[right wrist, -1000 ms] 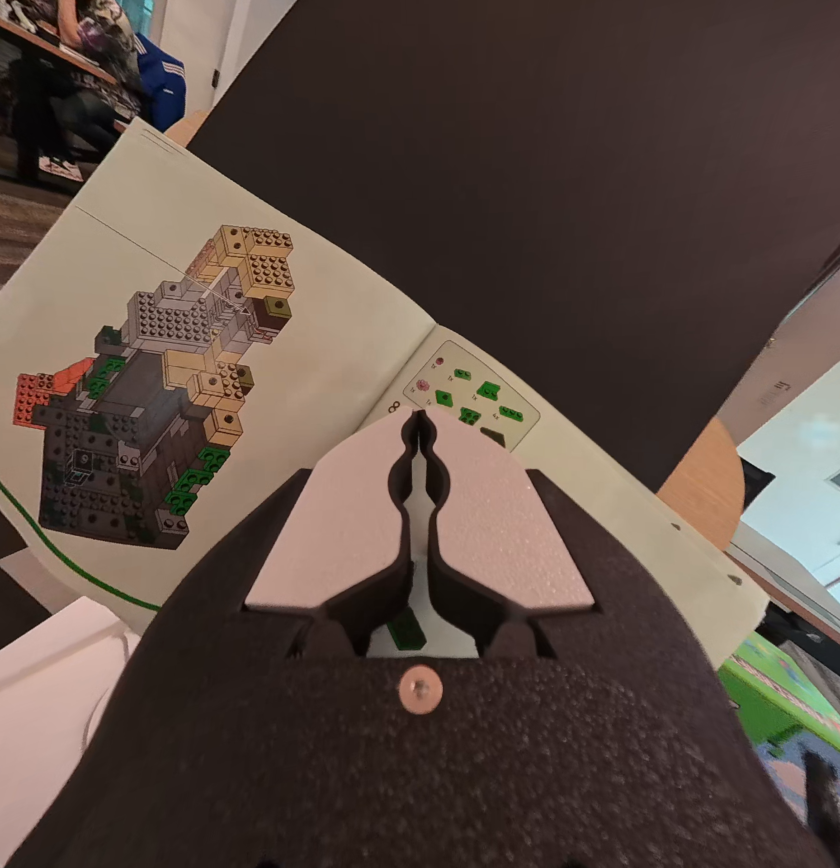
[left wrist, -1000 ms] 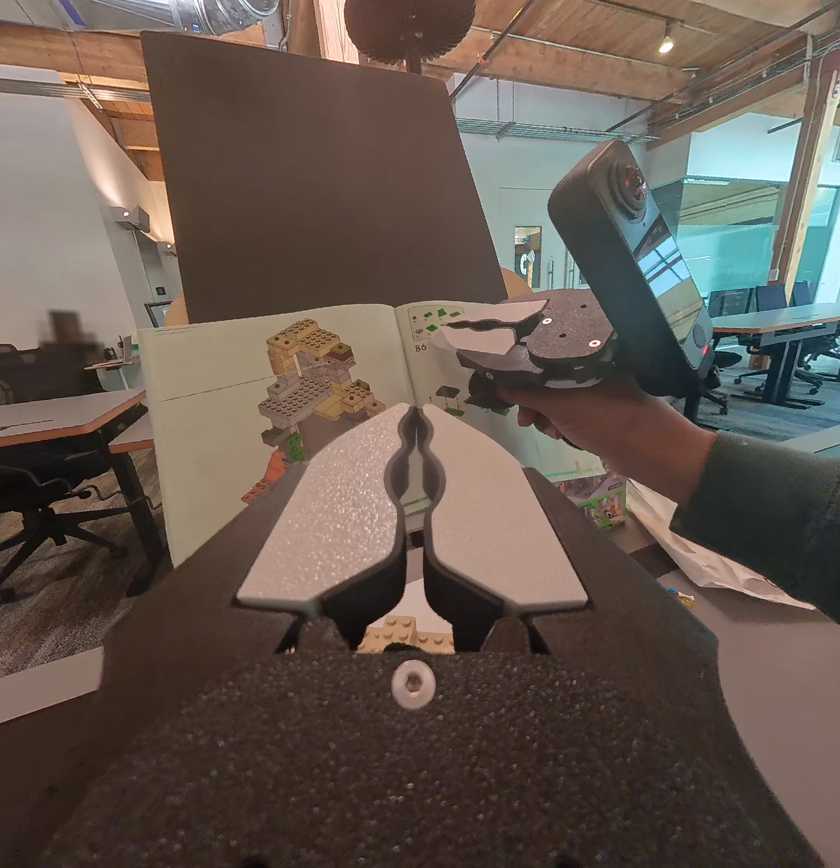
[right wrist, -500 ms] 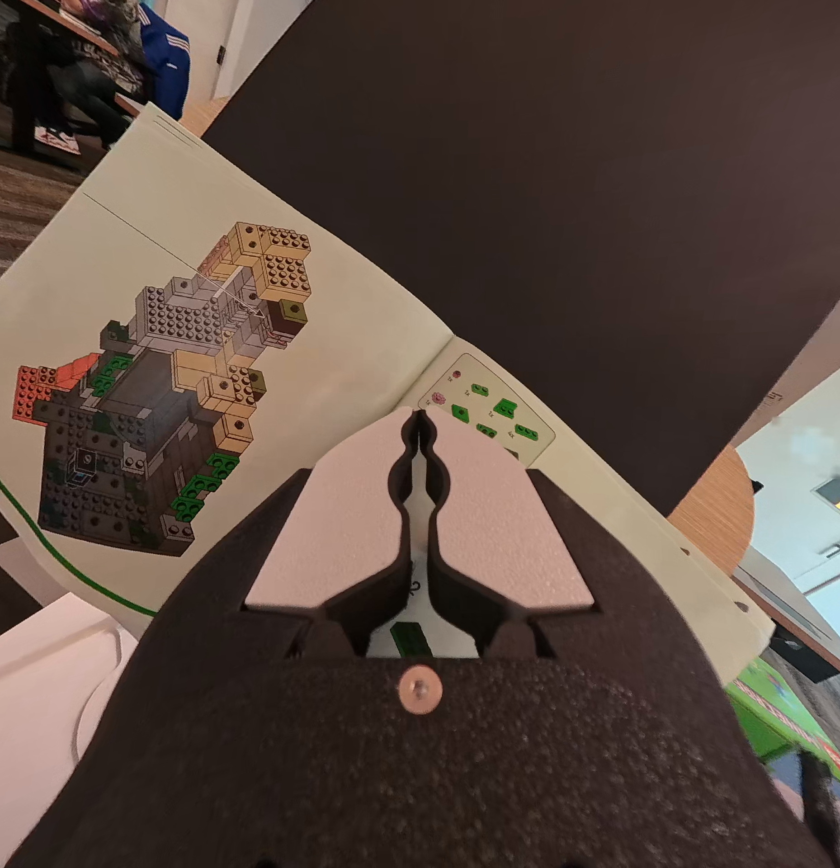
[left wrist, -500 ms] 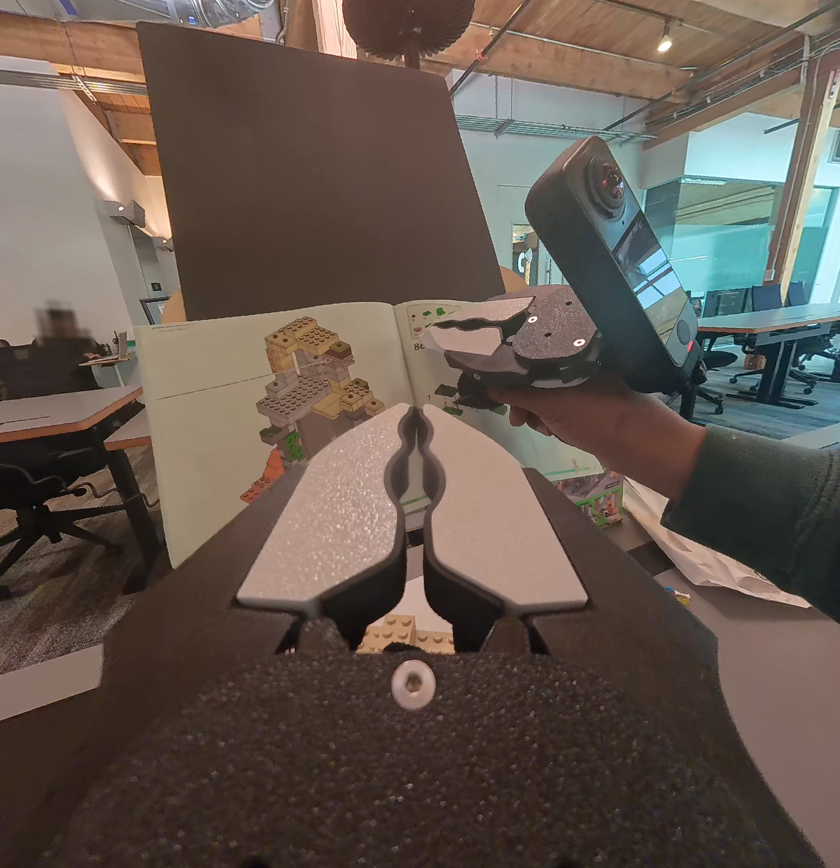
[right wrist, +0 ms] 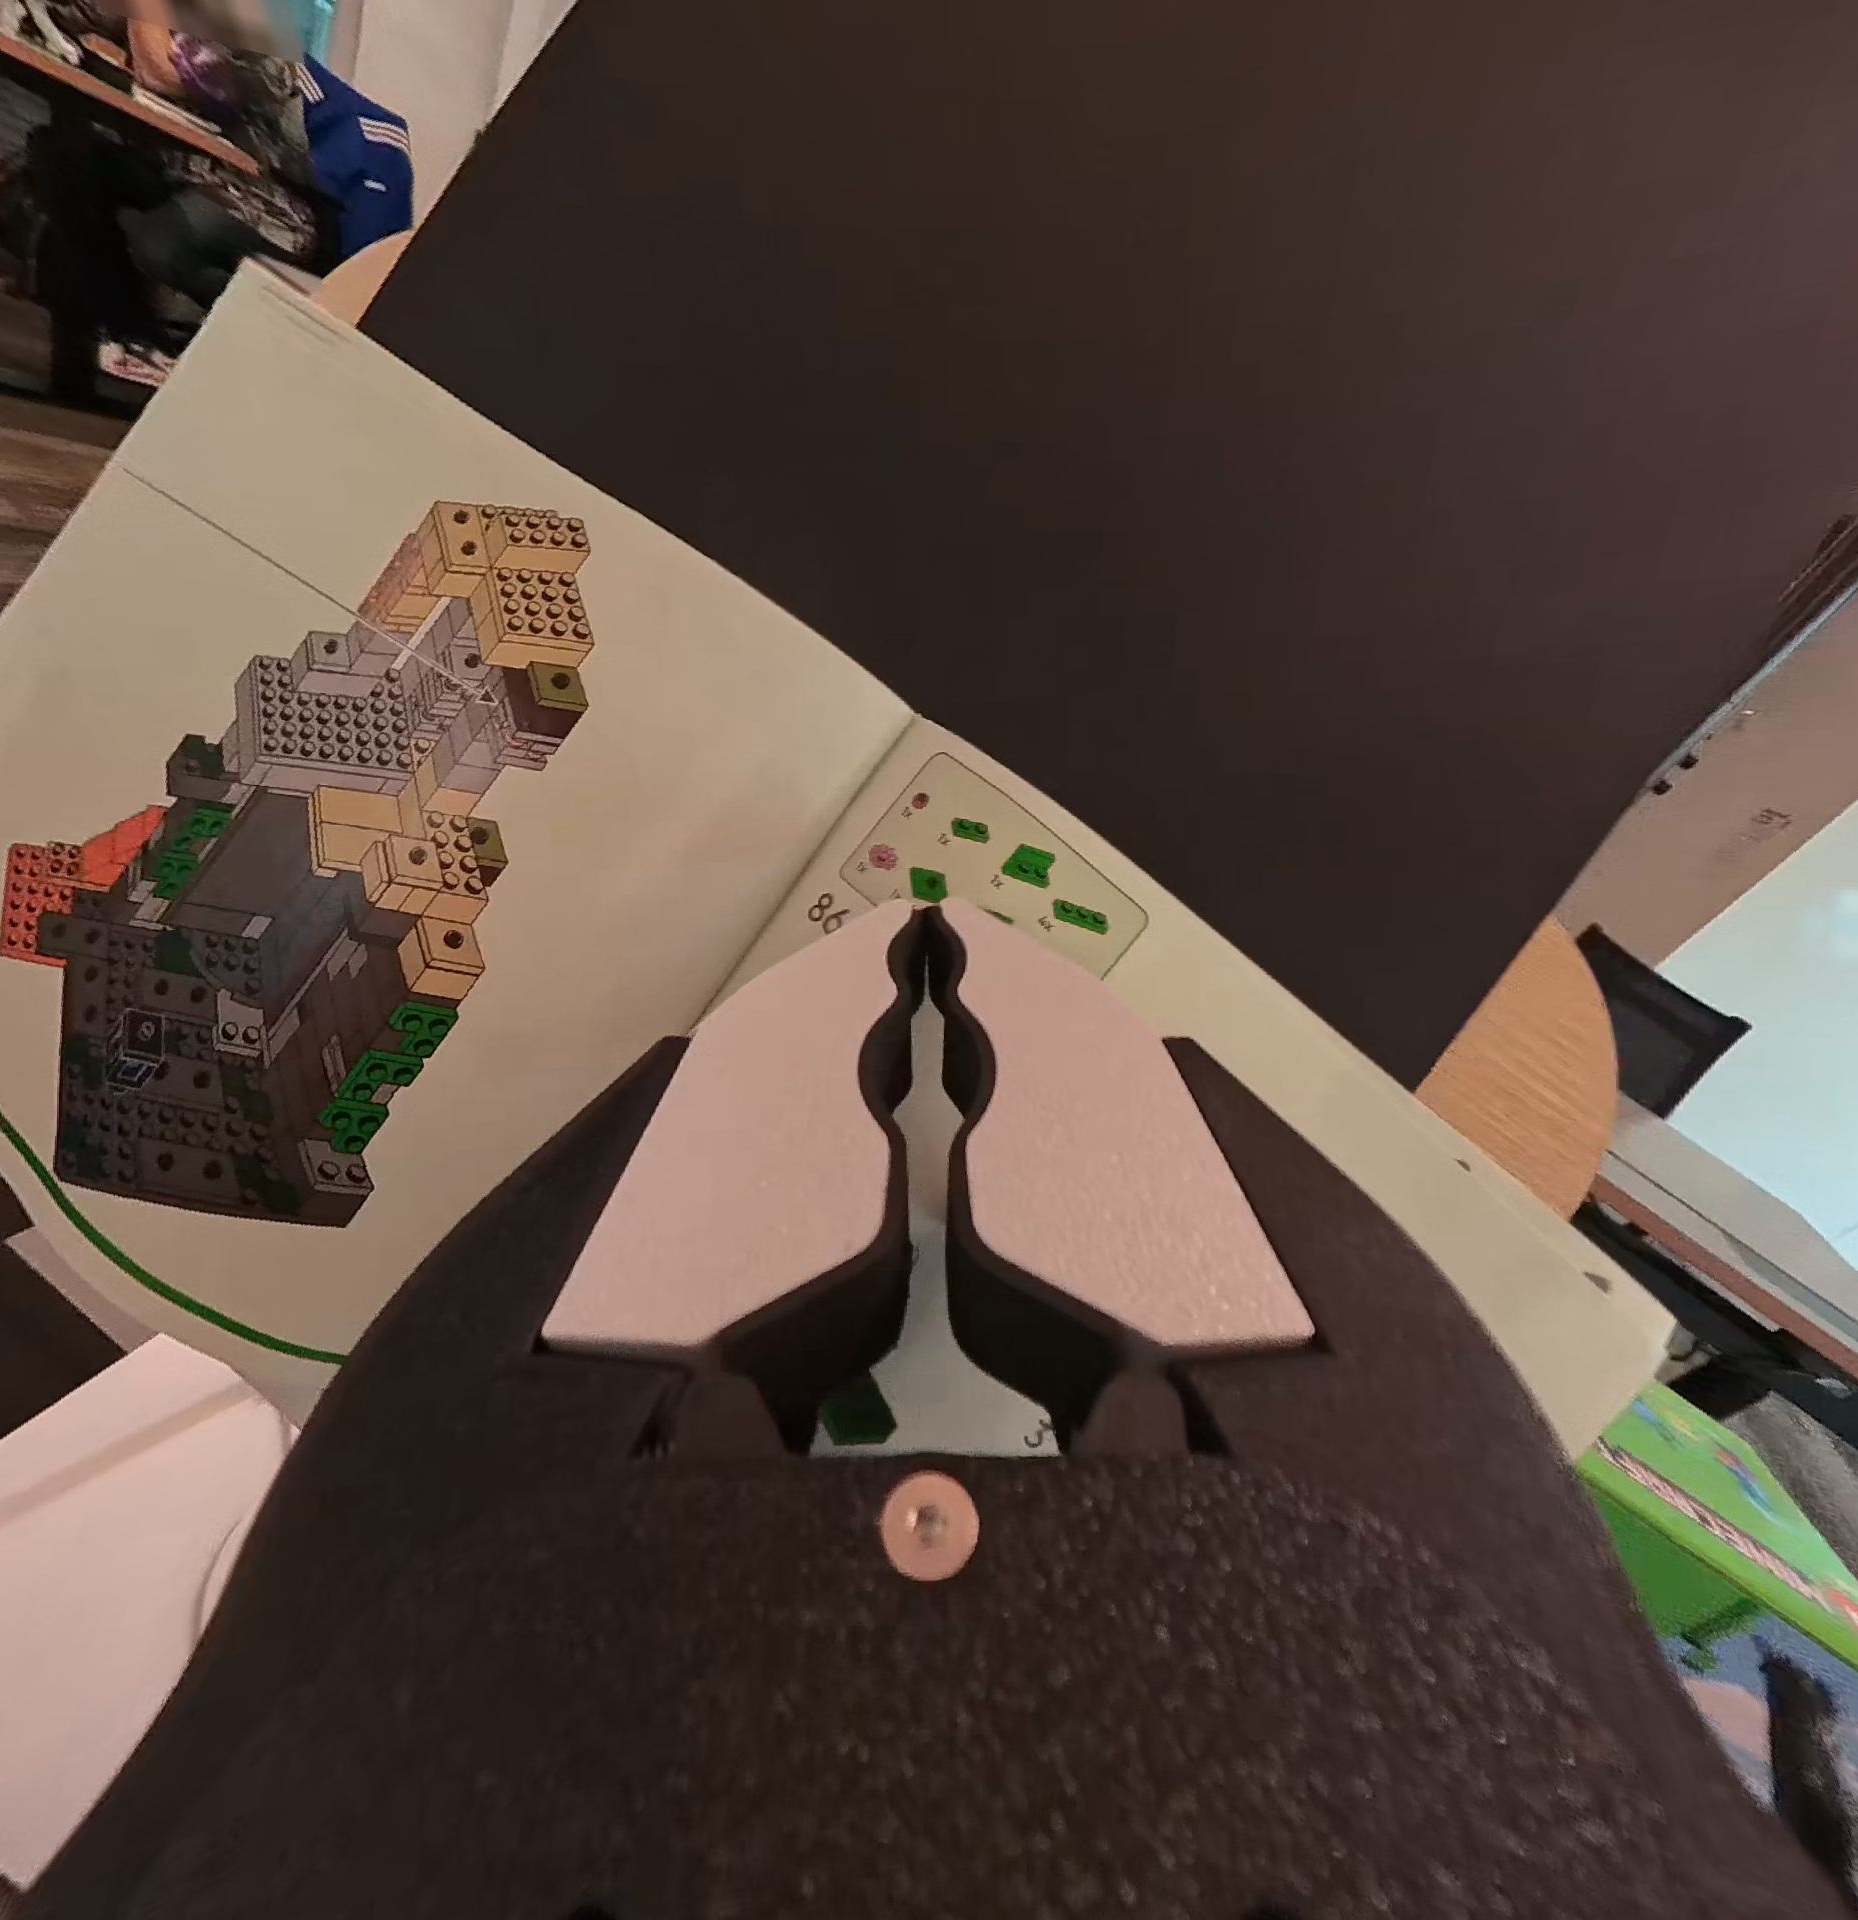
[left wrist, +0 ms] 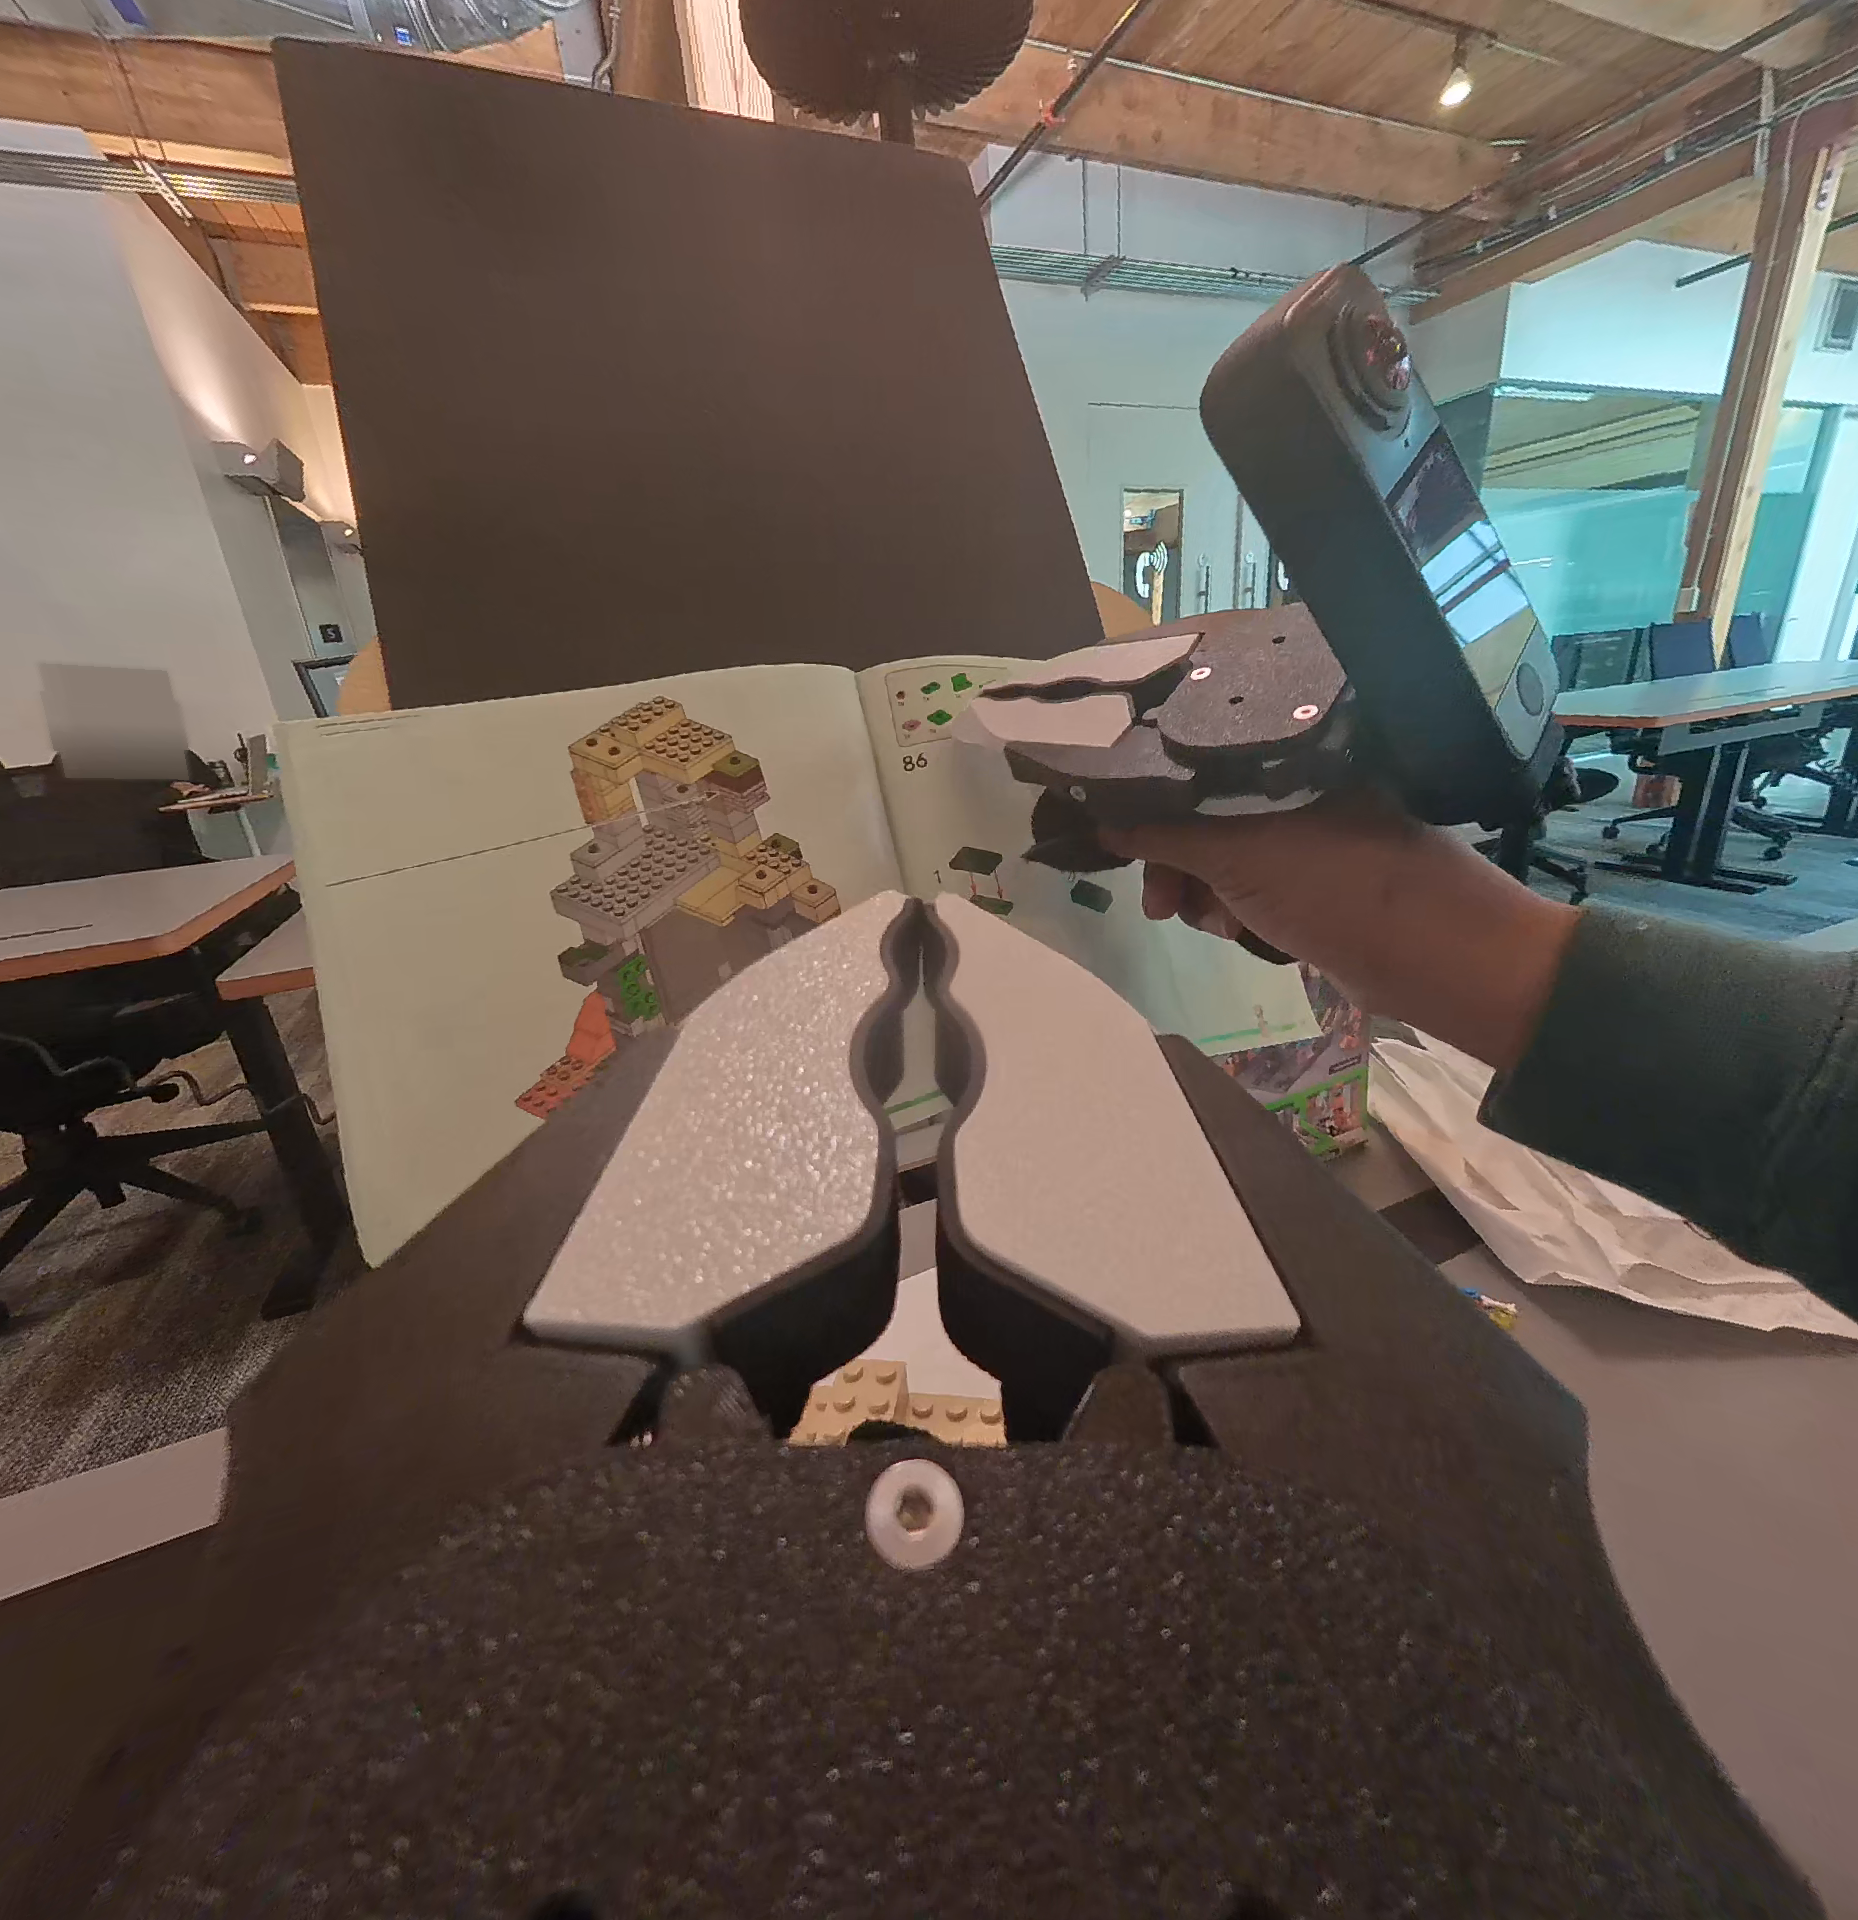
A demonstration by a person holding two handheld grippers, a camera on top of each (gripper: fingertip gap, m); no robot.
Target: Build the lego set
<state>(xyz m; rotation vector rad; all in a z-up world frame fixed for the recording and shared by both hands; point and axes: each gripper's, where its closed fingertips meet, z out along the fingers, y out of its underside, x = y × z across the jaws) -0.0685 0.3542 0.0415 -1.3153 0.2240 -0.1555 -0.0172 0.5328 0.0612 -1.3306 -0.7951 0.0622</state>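
Left wrist view: the left gripper (left wrist: 920, 914) hangs above the tabletop (left wrist: 1683, 1455) with its two pale fingers pressed together at the tips and nothing between them. Through the gap near their roots, tan lego bricks (left wrist: 904, 1403) show on the tabletop right below the gripper. An open instruction booklet (left wrist: 468, 914) stands upright at the far edge, leaning against a dark board (left wrist: 644, 416); its left page carries a drawing of the part-built model. The right gripper (left wrist: 992, 717) is held by a hand (left wrist: 1309, 904) up in front of the booklet's right page, fingers closed tip to tip and empty, with a black camera (left wrist: 1392, 540) mounted on its back. A crumpled white paper bag (left wrist: 1548, 1226) lies toward the right edge, with a green lego box (left wrist: 1309, 1091) just behind it near the booklet.

Right wrist view: the right gripper's tips point at the parts panel at the top of the booklet's right page. A white sheet (right wrist: 104, 1538) lies at lower left below the booklet.
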